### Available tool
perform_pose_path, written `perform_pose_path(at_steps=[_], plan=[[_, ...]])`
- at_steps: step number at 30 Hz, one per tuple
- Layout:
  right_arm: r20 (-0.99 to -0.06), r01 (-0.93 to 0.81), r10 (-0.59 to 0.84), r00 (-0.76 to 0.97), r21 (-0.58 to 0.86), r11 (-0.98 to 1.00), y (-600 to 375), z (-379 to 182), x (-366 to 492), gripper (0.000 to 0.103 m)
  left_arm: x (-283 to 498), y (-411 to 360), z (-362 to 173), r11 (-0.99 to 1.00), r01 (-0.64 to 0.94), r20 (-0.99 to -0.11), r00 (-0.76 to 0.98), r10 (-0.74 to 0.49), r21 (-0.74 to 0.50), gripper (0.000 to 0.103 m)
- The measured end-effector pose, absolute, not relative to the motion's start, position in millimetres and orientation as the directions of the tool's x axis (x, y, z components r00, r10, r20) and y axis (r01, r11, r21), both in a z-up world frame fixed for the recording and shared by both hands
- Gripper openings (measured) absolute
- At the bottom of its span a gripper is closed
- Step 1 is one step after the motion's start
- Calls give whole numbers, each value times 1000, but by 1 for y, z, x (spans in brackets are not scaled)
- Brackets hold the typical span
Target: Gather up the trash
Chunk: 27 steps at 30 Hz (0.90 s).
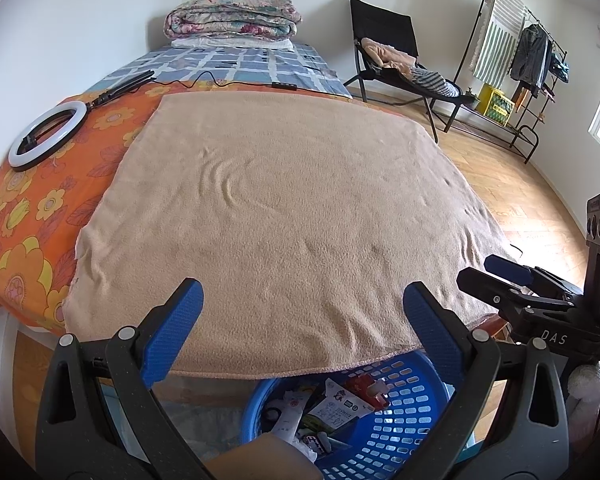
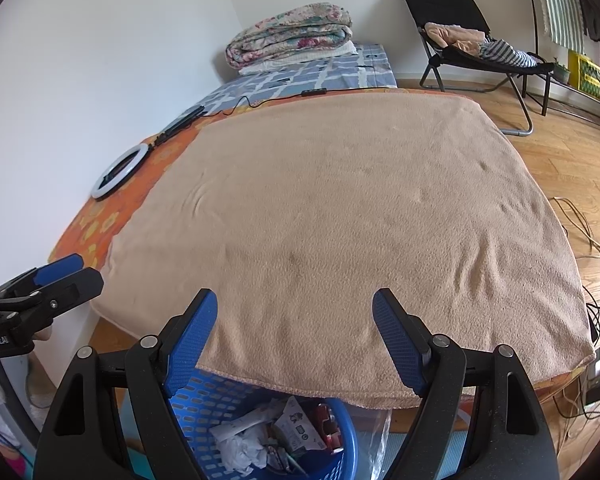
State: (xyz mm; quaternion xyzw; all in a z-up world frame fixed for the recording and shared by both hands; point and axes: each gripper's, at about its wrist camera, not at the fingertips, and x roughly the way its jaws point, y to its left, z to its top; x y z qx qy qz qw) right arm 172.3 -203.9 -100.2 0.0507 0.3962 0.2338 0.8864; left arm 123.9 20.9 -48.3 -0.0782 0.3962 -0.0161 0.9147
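At nine o'clock a ring light (image 1: pixel 48 136) lies on the orange flowered sheet (image 1: pixel 32 216), smooth plastic on thin cotton. Across the middle spreads the beige fleece blanket (image 1: pixel 284 208), soft, napped and bare of litter. At six o'clock, below its hem, stands the blue basket (image 1: pixel 404 432), stiff perforated plastic, holding the trash (image 1: pixel 332 408): crumpled paper, printed wrappers and a red carton. It looks light, limp and crushable, best pinched at a raised fold or edge. The left gripper (image 1: pixel 302 312) hangs with jaws spread and nothing between them; the right gripper (image 2: pixel 296 316) likewise gapes wide, empty.
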Motion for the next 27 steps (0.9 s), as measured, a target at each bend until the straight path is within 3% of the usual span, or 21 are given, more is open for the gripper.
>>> perform_pose_path(at_steps=[27], plan=[[-686, -377, 457, 566, 278, 884, -203, -105, 172, 80, 115, 19, -50, 993, -37, -707, 706, -50, -108, 102]])
